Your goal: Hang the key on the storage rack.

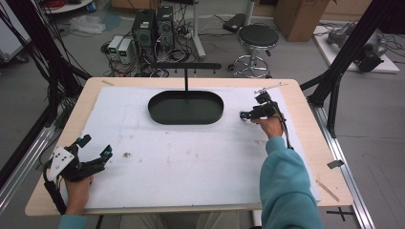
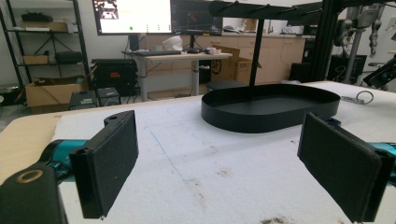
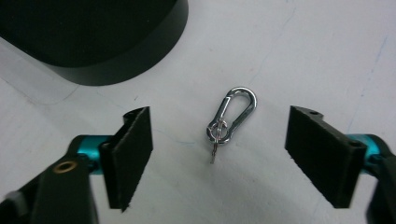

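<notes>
A small silver carabiner (image 3: pixel 236 109) with a split ring on its lower end lies flat on the white mat (image 3: pixel 289 56). My right gripper (image 3: pixel 226 149) hovers over it, jaws open, one pad on each side and neither touching it. In the high view the right gripper (image 1: pixel 246 115) is just right of the black oval tray (image 1: pixel 157 114). My left gripper (image 1: pixel 95 146) rests at the table's near left corner, open and with nothing between its pads (image 2: pixel 112 158). It faces the tray (image 2: pixel 261 122).
A black T-shaped stand (image 1: pixel 186 78) rises from the tray, with a crossbar on top. The white mat (image 1: pixel 191 157) covers most of the wooden table (image 1: pixel 313 143). A dark smudge (image 1: pixel 127 154) marks the mat near the left gripper. A stool (image 1: pixel 258 38) and computers stand beyond the far edge.
</notes>
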A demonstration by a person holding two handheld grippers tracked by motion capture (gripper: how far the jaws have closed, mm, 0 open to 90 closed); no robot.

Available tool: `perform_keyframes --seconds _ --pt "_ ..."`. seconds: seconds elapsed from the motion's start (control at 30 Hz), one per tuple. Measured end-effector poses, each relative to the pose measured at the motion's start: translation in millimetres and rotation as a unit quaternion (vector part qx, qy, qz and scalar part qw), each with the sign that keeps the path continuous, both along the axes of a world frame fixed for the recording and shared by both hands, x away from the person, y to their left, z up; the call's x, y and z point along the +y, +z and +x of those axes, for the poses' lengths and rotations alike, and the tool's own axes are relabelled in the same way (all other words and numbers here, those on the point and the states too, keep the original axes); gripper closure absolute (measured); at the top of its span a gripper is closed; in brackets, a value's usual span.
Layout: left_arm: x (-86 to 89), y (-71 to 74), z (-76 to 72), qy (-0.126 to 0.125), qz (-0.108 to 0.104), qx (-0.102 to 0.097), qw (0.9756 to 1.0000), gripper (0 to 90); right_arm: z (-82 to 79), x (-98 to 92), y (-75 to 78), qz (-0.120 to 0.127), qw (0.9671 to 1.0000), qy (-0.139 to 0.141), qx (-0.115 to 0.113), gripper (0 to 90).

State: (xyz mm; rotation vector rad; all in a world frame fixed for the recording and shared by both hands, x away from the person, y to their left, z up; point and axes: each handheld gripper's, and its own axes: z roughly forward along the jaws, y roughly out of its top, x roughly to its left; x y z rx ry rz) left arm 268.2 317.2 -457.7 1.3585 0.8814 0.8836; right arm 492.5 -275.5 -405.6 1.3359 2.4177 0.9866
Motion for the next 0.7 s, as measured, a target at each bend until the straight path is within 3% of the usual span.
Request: perform_keyframes --seconds 0.2,0.23,0.27,0.33,0.7 --pt "0.2 0.0 0.0 0.0 0.001 0.0 1.0 12.8 2.5 1.7 -6.4 -0.007 0.9998 0.001 0.02 41.1" --pt "0.0 0.0 0.0 0.0 0.0 0.0 1.0 12.7 1.9 1.9 -7.4 -0.006 0.9994 -0.008 0.032 47.2" --pt "0.0 0.0 0.0 0.0 0.0 0.0 1.0 12.7 1.9 1.9 -7.4 -0.006 0.9994 -0.008 0.032 47.2" --pt "0.0 0.0 -0.1 0.0 0.0 0.0 1.0 12.8 2.4 1.2 -8.3 -0.008 0.9993 -0.005 0.035 56.1" --pt "0.1 -0.1 -0.2 0.0 0.0 -0.002 1.0 12.7 3.1 0.8 -11.0 -0.011 0.9988 -0.013 0.046 67.6"
